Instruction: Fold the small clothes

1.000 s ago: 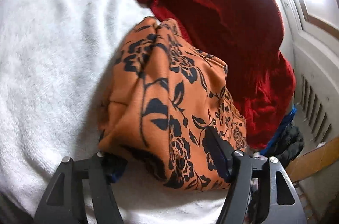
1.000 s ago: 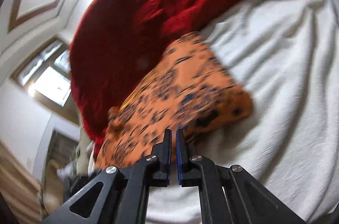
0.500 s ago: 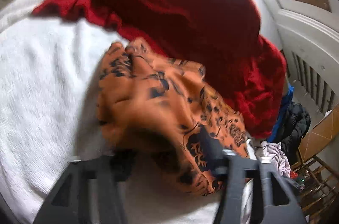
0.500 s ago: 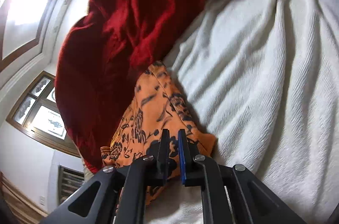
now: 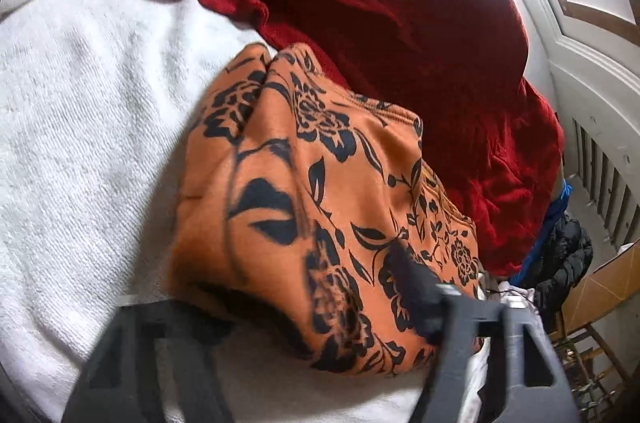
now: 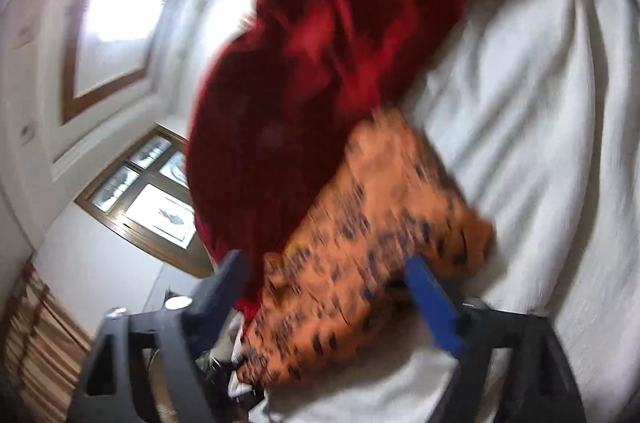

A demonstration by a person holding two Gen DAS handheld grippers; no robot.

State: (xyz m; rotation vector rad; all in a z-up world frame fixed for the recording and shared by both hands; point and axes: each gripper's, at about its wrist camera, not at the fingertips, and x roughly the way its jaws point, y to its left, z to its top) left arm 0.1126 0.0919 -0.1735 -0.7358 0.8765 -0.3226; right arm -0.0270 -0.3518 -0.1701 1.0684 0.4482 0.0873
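Observation:
An orange garment with a black flower print (image 5: 304, 191) lies folded in a bundle on a white towel-like cover (image 5: 88, 127). My left gripper (image 5: 304, 307) is open, its fingers straddling the near end of the bundle; the left finger is partly hidden under the cloth. In the right wrist view the same orange garment (image 6: 372, 243) lies between the spread fingers of my right gripper (image 6: 324, 287), which is open and holds nothing. This view is blurred.
A large red velvety cloth (image 5: 400, 35) is heaped just behind the orange garment, also in the right wrist view (image 6: 320, 55). A white door and radiator (image 5: 600, 159) stand beyond. Dark and blue clothes (image 5: 560, 255) lie off the bed's edge by a wooden chair.
My right gripper was shut on the orange garment's edge and is now open, having let it go. My left gripper stayed open around the bundle and shifted a little.

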